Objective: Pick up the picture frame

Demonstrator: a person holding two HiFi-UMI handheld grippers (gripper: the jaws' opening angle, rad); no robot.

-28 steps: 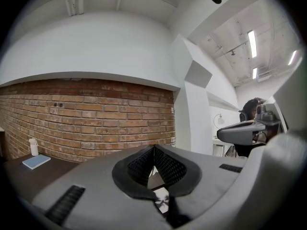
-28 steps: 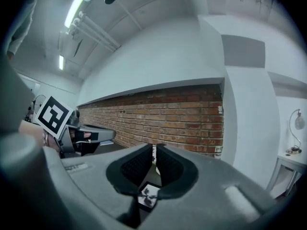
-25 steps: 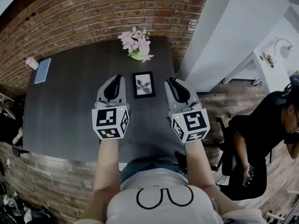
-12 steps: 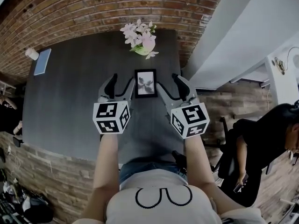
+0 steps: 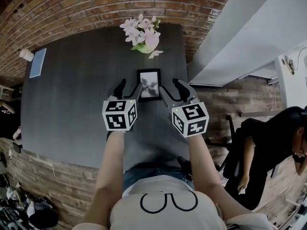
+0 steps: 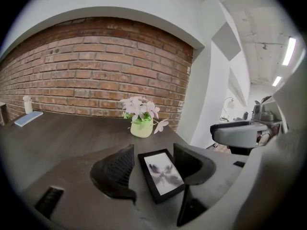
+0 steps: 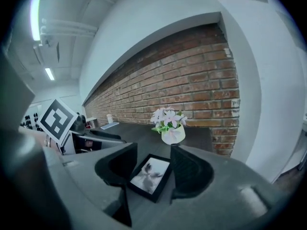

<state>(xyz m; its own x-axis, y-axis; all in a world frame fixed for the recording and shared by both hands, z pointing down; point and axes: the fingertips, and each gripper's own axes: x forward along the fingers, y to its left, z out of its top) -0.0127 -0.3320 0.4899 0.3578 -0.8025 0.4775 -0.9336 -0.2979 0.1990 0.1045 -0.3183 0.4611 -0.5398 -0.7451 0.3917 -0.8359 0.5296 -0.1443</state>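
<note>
A small black picture frame (image 5: 149,84) with a pale flower print lies flat on the dark table (image 5: 72,104). My left gripper (image 5: 128,88) is open just left of it, its inner jaw by the frame's left edge. My right gripper (image 5: 171,88) stands on the other side, jaws wide but closing, its inner jaw by the frame's right edge. In the left gripper view the frame (image 6: 161,174) shows in the gap of the left gripper (image 6: 153,153), untouched by the pads. The right gripper view shows the same: the frame (image 7: 149,176) lies between the jaws of the right gripper (image 7: 153,152), pads apart from it.
A green pot of pink flowers (image 5: 143,34) stands behind the frame near the brick wall (image 5: 96,8). A blue notebook (image 5: 37,63) and a small white cup (image 5: 26,55) sit at the table's far left. A person (image 5: 271,143) stands right of the table's edge.
Both grippers have gone from shut to wide open. They have sunk and moved forward until they flank the picture frame. The frame has not moved.
</note>
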